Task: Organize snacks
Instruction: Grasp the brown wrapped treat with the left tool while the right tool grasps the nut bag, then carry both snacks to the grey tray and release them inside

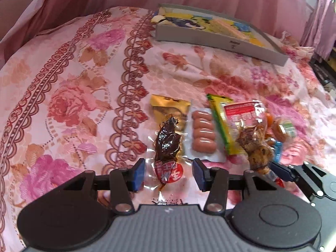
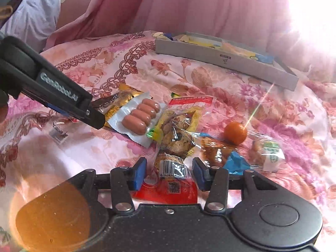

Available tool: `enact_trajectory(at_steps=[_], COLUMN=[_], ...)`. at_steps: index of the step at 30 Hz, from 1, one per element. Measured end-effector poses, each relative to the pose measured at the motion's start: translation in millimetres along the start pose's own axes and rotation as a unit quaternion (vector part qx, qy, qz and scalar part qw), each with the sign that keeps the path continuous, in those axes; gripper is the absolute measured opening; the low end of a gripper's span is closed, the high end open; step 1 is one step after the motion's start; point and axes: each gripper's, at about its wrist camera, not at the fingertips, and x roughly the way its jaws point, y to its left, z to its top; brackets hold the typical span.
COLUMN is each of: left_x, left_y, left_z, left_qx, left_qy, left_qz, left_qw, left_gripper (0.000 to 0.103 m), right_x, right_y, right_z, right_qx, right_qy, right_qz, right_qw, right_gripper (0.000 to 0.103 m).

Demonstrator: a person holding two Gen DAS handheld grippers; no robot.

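Snacks lie near the gray box [image 1: 220,40] on the bed: both grippers gape, left gripper [image 1: 169,174] straddling a dark meat packet [image 1: 168,145] lying lengthwise, right gripper [image 2: 169,173] likewise over an egg packet [image 2: 175,145].

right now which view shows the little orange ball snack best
The right wrist view. There the orange ball sits in the open, whole and round, right of the egg packet. In the left wrist view only a sliver of it peeks out behind that packet, so its shape is hard to read.
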Motion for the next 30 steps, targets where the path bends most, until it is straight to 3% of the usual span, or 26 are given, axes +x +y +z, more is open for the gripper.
enact_trajectory(at_steps=[4, 17, 24, 30], left_x=[-9, -21, -17, -16], left_y=[-7, -27, -28, -32], left_z=[-4, -15, -15, -7], left_qx=[-0.004, 0.012, -0.008, -0.017], left_qy=[-0.002, -0.024, -0.03, -0.038], left_qz=[-0.018, -0.004, -0.021, -0.011], left_qw=[0.9998, 0.9996, 0.9993, 0.9991], left_gripper=[0.052, 0.052, 0.052, 0.052], right_x=[-6, -21, -24, -24], right_y=[4, 10, 9, 1], right_z=[-4, -15, -19, -19], right_qx=[-0.052, -0.139, -0.158, -0.173], right_qy=[0.0, -0.024, -0.041, -0.056], right_qz=[-0.017, -0.049, -0.068, -0.098], right_qw=[0.998, 0.989, 0.984, 0.978], right_gripper=[0.049, 0.049, 0.049, 0.048])
